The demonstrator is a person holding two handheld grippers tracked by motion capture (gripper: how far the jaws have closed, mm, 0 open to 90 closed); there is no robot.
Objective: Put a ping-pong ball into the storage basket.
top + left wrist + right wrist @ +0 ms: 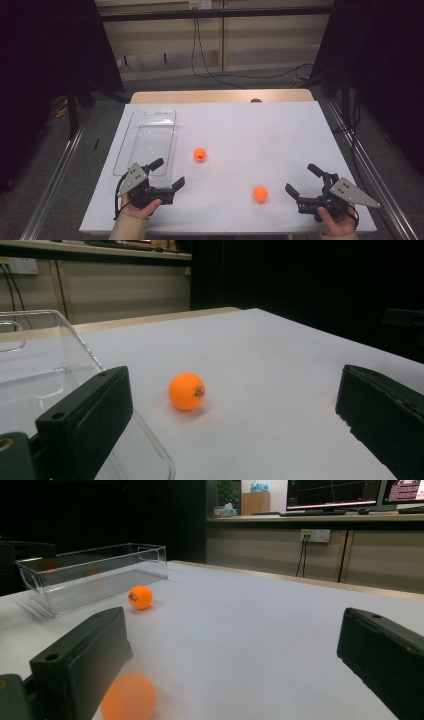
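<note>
**Orange balls loose on the sheet: roll-away risk**

Two small orange plastic balls sit on the white table covering (280, 130). Far ball (200, 154) is at about 1 o'clock from the left gripper (167, 172), just beside the clear rectangular plastic tray (150, 116), not touching it. Near ball (259, 193) is at 9 o'clock from the right gripper (304, 181), close to its near jaw.

Risks, my read:
- Round and light on a smooth sheet: one jaw tip clipping a ball first sends it rolling, possibly off the table edge.
- Left gripper's left jaw overlaps the tray's near corner in its own view; closing in could shove the tray.
- Near ball sits off the right jaw line, low by one jaw; closing without recentring pinches it off-axis and squirts it out.

Grippers: both spread wide, holding nothing, touching no ball. Tray looks empty.
</note>
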